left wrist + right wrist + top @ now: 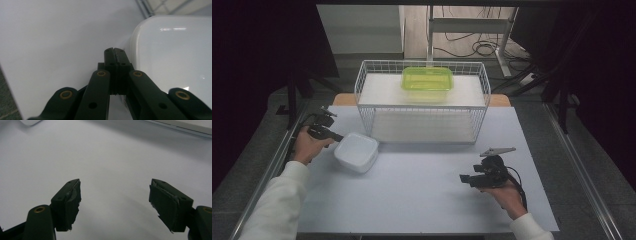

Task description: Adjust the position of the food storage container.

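- Low at the left of the high view, the left gripper [328, 131] sits in a person's hand, its black tip just beside the left edge of the white container [357, 151].
- Seen in the left gripper view, that left gripper [115, 53] has its two jaws pressed flat together with nothing between them; the white container [172, 55] fills the right half of the frame, its rounded corner just beside the jaw tips. Whether they touch it I cannot tell.
- The white container rests on the pale table [427, 190], left of centre, close in front of the wire basket [422, 102].
- The wire basket stands at the upper middle of the high view, and a green container [427, 80] with a clear yellow-green lid sits on its upper level.
- At the lower right of the high view, the right gripper [469, 179] is held in the other hand above bare table, well apart from the white container.
- The right gripper view shows the right gripper [115, 205] with its jaws spread wide and holding nothing, only the table surface beneath.
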Motion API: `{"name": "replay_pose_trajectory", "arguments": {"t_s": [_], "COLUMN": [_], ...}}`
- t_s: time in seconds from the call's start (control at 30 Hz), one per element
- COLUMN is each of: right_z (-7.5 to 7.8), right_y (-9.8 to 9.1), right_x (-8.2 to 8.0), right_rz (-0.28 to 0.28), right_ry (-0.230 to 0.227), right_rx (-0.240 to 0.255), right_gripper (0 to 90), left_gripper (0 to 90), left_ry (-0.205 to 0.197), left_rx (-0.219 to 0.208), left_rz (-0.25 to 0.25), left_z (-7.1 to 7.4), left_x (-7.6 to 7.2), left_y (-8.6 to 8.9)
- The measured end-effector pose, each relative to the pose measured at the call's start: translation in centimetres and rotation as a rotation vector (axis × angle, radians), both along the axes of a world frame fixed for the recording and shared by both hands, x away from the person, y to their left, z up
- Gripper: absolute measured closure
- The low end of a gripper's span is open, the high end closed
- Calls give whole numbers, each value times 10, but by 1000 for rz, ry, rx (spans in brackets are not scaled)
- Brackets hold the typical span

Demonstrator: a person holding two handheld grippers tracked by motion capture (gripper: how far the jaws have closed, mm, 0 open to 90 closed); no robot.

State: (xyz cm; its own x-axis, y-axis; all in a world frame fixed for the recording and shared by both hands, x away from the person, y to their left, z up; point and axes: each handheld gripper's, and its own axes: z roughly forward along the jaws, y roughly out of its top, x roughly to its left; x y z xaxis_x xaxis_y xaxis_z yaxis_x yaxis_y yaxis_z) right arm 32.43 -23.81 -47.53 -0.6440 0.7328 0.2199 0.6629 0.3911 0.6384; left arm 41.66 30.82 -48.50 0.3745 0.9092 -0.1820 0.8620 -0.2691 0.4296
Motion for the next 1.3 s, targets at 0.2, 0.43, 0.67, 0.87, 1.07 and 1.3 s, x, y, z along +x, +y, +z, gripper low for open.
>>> {"name": "replay_pose_trajectory", "arguments": {"t_s": [0.2,0.43,0.67,0.87,1.07,1.3], "right_z": [0,0,1,0,-1,-1], "right_y": [0,0,0,1,2,3], "right_x": [0,-1,-1,-1,-1,-1], "right_rz": [1,4,3,10,11,13], "right_ry": [1,4,5,11,9,11], "right_rx": [2,2,5,1,-2,-7], "right_gripper": [253,253,253,252,252,252], "left_gripper": [900,900,900,900,900,899], "left_ry": [-9,-12,-1,14,20,28], "left_rx": [-28,-57,-92,-122,-155,-181], "left_rz": [-50,-110,-159,-185,-189,-222], "left_z": [0,-1,-2,-2,-5,-7], "left_x": [-7,-18,-31,-47,-55,-69], "left_y": [-21,-46,-72,-96,-110,-129]}}
